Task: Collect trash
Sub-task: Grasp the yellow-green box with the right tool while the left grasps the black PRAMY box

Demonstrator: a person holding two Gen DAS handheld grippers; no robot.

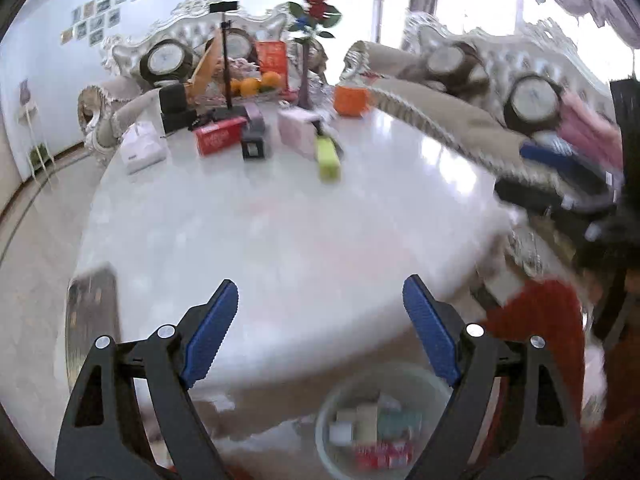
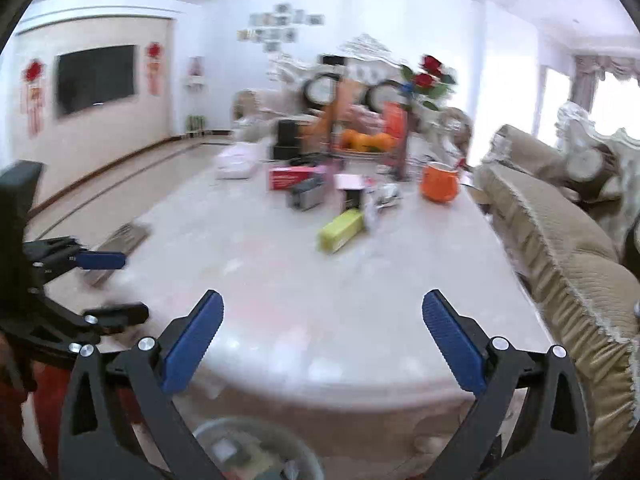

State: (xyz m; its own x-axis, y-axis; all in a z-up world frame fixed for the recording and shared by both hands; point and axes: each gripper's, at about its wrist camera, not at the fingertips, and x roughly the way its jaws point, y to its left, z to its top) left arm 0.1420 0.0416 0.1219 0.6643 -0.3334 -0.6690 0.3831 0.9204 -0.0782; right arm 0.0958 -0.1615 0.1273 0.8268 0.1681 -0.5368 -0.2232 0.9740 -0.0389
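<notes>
Both grippers, left [image 1: 316, 300] and right [image 2: 322, 312], hang over the desk [image 1: 280, 240], jaws wide and empty; bin [image 1: 384, 420] below holds blurry boxes, probably.

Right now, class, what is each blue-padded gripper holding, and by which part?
Nothing is held. The left gripper and right gripper both have open, empty jaws above the white marble table.

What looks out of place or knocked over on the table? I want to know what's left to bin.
Small boxes lie scattered past mid-table: a green box on its side, askew, a red box and a grey box behind it. Nothing looks spilled. The bin below the near edge already holds cartons.
</notes>
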